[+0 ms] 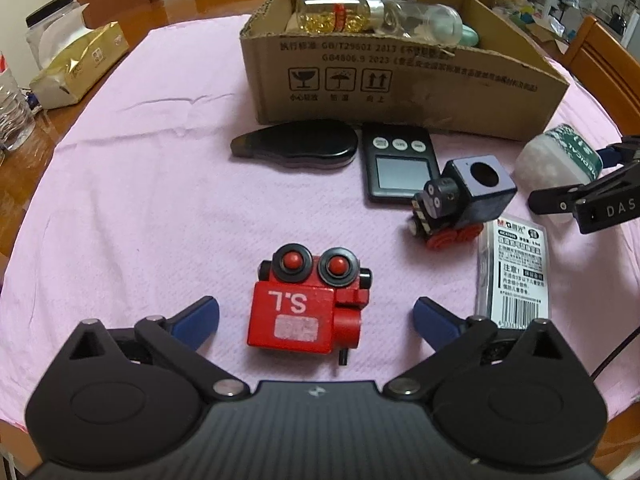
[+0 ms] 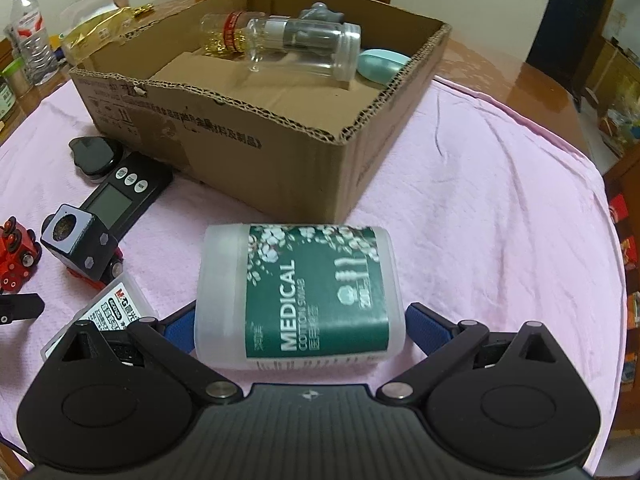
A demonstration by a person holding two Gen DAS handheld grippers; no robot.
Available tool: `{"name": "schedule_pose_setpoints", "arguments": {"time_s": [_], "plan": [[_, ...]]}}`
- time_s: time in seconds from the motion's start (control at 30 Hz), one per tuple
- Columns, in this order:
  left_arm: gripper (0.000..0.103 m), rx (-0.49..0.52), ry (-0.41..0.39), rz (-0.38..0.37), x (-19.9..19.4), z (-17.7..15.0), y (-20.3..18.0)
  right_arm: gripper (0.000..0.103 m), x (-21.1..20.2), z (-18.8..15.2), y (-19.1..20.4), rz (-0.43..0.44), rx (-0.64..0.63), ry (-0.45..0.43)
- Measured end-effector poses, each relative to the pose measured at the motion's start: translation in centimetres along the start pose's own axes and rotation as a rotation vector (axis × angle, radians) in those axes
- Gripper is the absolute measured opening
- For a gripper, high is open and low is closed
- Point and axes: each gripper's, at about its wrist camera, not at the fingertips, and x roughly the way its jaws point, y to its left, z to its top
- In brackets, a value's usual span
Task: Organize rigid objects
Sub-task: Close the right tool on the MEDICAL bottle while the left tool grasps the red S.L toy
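My left gripper (image 1: 316, 314) is open, its blue pads either side of a red toy train block (image 1: 310, 308) lying on the pink cloth, not touching it. My right gripper (image 2: 298, 326) has its pads against both ends of a cotton swab box with a green "MEDICAL" label (image 2: 298, 294), which lies on its side; it also shows in the left wrist view (image 1: 556, 160). A cardboard box (image 1: 400, 76) holds a glass jar (image 2: 304, 50), a gold-filled bottle (image 1: 334, 14) and a teal case (image 2: 382, 66).
On the cloth lie a black oval case (image 1: 296, 144), a black digital timer (image 1: 398, 166), a dark blue toy train (image 1: 464, 200) and a clear lead-refill case (image 1: 514, 276). A gold bag (image 1: 80, 66) and water bottle (image 2: 30, 40) stand at the left.
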Motion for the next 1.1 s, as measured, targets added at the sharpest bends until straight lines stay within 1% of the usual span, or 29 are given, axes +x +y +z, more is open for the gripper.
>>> {"name": "schedule_pose_setpoints", "arguments": {"time_s": [0.27,0.43,0.5,0.6,0.63,0.67,0.73,0.8,0.93,1.0,1.07,1.1], "plan": [[0.103,-0.054,0.005,0.031,0.2,0.4,-0.1,0.103,0.5,0.6,0.1,0.015,-0.027,0.000],[0.103,-0.066,0.019,0.042,0.2,0.7,-0.3,0.103,0.6,0.7,0.0,0.025,-0.045,-0.002],[0.101,-0.060,0.026,0.042,0.1,0.8,-0.4,0.103,0.7,0.9,0.0,0.027,-0.048,0.001],[0.092,-0.047,0.024,0.030,-0.2,0.9,-0.7,0.103,0.7,1.0,0.0,0.028,-0.052,0.009],[0.087,-0.035,0.021,0.026,-0.4,0.9,-0.8,0.103,0.8,1.1,0.0,0.028,-0.051,0.016],[0.082,-0.024,0.019,0.021,-0.5,0.9,-0.9,0.103,0.9,1.3,0.0,0.026,-0.049,0.024],[0.077,-0.003,0.018,0.011,-0.7,0.9,-1.1,0.103,1.0,1.8,0.1,0.021,-0.041,0.050],[0.075,0.009,0.020,0.006,-0.8,0.9,-1.1,0.103,0.9,2.0,0.4,0.026,-0.047,0.068],[0.065,0.026,0.028,-0.005,-0.8,1.2,-0.8,0.102,0.1,2.6,1.1,0.021,-0.061,0.057],[0.060,0.027,0.032,-0.011,-0.8,1.4,-0.5,0.096,0.1,2.9,1.2,0.014,-0.058,0.064],[0.054,0.043,0.034,-0.015,-0.8,1.6,-0.4,0.089,0.1,3.2,1.4,-0.011,-0.069,0.078],[0.054,0.047,0.034,-0.017,-0.9,1.6,-0.3,0.088,0.1,3.2,1.6,-0.014,-0.081,0.085]]}}
